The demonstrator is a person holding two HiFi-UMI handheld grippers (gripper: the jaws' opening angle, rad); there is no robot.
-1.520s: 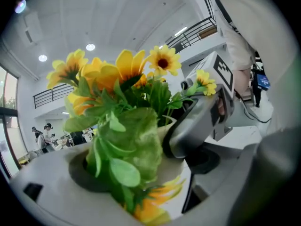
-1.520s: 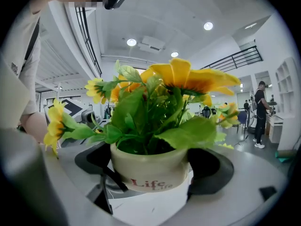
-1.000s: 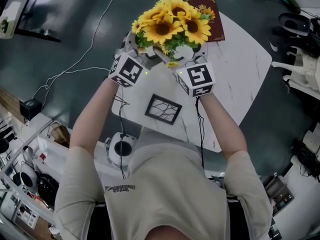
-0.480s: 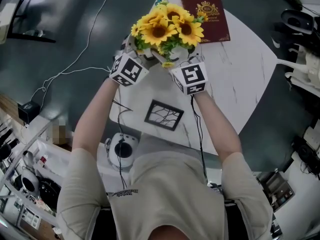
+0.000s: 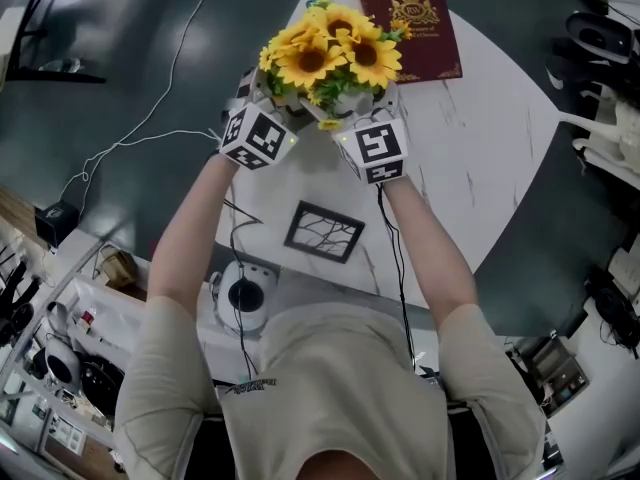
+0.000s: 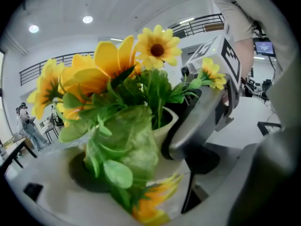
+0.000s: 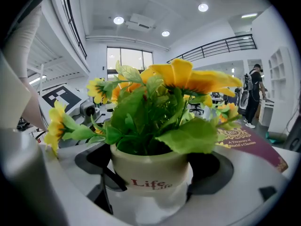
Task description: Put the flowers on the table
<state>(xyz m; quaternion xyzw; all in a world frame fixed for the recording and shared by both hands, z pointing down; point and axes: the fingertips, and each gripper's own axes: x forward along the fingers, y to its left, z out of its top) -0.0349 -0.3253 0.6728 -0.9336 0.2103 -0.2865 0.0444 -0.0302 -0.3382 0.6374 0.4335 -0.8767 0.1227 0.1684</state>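
Right gripper view: right gripper (image 7: 151, 185) squeezing white flower pot (image 7: 149, 166), left gripper (image 6: 127, 173) pinching it too from other side, sunflowers (image 5: 330, 53) hanging over tabletop (image 5: 470, 138).

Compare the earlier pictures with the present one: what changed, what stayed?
The cream pot of yellow sunflowers has moved left and now barely overlaps the dark red book. The left gripper and right gripper keep hold of the pot; the black picture frame stays on the white table.
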